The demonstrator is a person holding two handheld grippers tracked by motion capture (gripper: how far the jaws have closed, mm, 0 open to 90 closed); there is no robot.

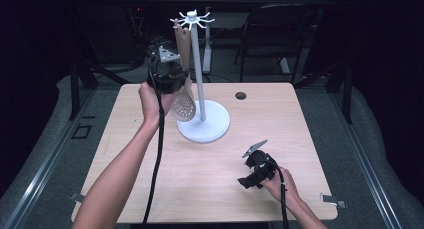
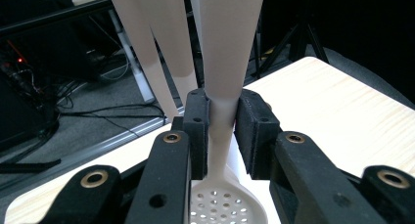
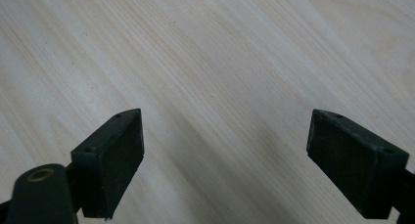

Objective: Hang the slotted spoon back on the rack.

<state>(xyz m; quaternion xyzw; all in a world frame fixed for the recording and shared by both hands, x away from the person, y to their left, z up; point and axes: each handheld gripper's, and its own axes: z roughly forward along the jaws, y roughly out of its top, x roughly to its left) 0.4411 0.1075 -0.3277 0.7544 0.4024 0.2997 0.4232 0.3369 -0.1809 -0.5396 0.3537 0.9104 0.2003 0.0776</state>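
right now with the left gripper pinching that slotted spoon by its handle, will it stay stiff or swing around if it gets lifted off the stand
The slotted spoon looks like rigid plastic, so it probably won't flop. The left gripper clamps its narrow neck just above the holed bowl, so it may pivot a little between the pads. The tall thin stand has a wide round base, so it likely won't tip, though a snagged hook could rock it.

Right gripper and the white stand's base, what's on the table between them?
Nothing: in the high view, bare wooden table runs from the right gripper to the stand's round base. The slotted spoon hangs off the table, in the left gripper.
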